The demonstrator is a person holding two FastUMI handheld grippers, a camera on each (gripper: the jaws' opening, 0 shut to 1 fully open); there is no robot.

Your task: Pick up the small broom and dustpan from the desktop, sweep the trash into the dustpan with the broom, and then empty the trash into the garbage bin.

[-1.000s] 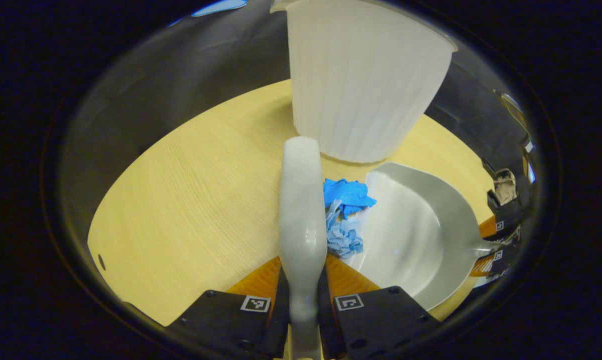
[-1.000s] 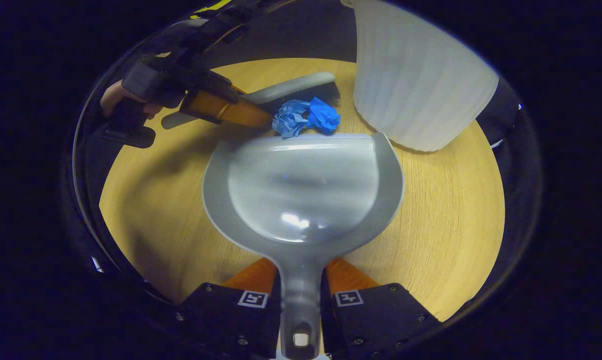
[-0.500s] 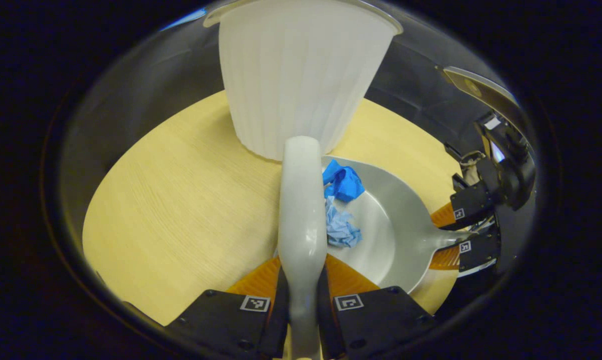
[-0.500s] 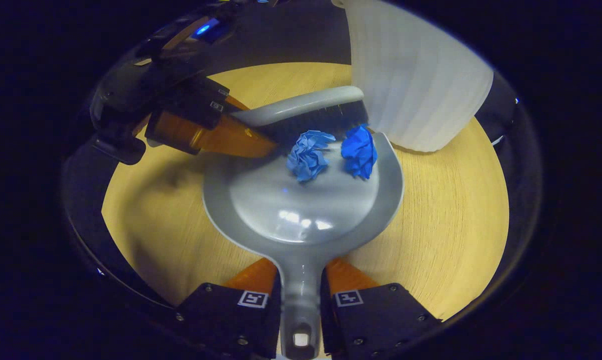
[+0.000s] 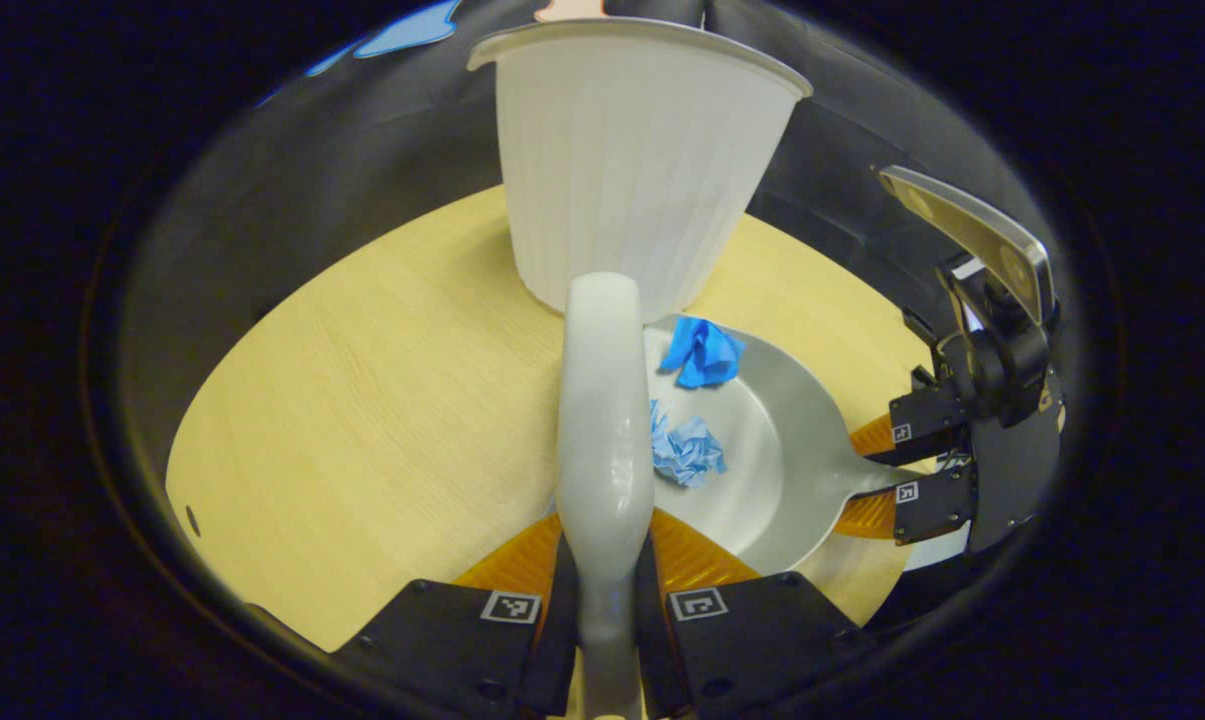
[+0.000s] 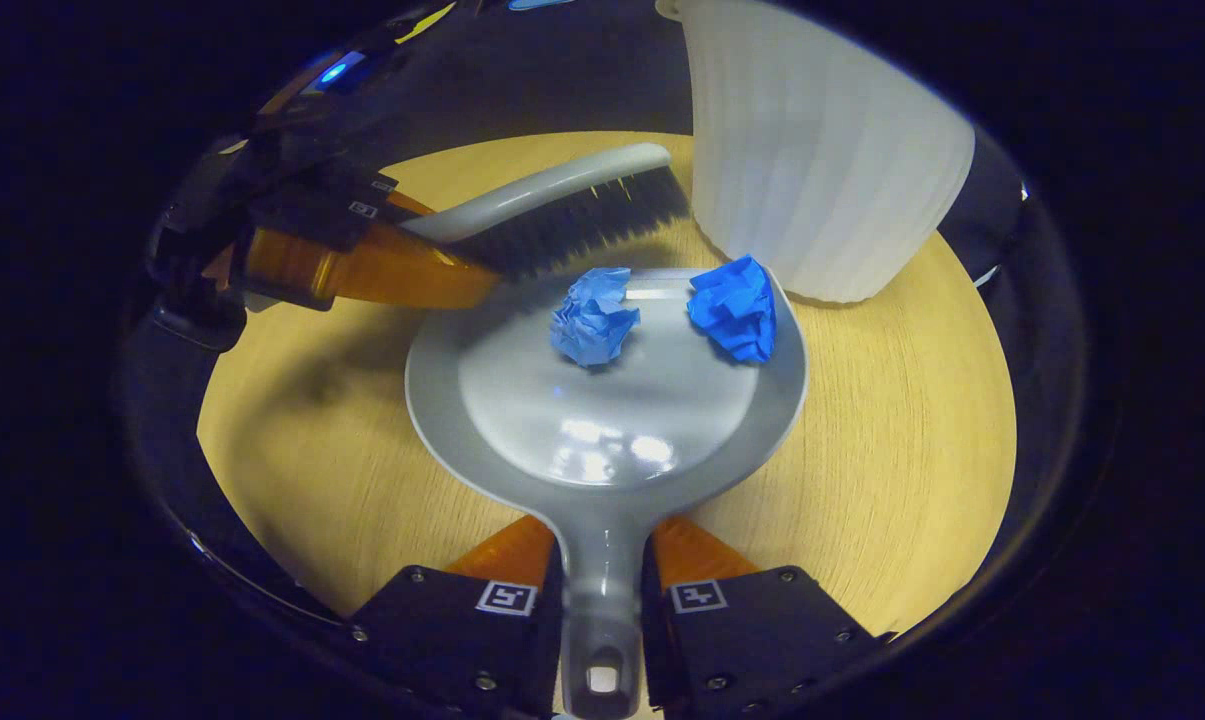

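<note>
Left gripper (image 5: pixel 607 590) clamped on the handle of the small broom (image 5: pixel 604 420), bristles raised just behind the pan's front lip. Right gripper (image 6: pixel 602 600) closed on the handle of the grey dustpan (image 6: pixel 602 420), pan resting flat on the desktop. Two crumpled blue paper balls (image 6: pixel 594 315) (image 6: pixel 734 305) inside the pan near its open edge, the darker one close to the rim. Probably feather-light and springy, apt to roll out if the pan tips forward; best kept tilted back toward the handle. Pan itself rigid, smooth, likely slippery plastic. White ribbed garbage bin (image 6: pixel 822 170) just beyond the pan, nearly touching. Pale wood-grain desktop (image 6: pixel 902 420); dark cloth wall behind.
</note>
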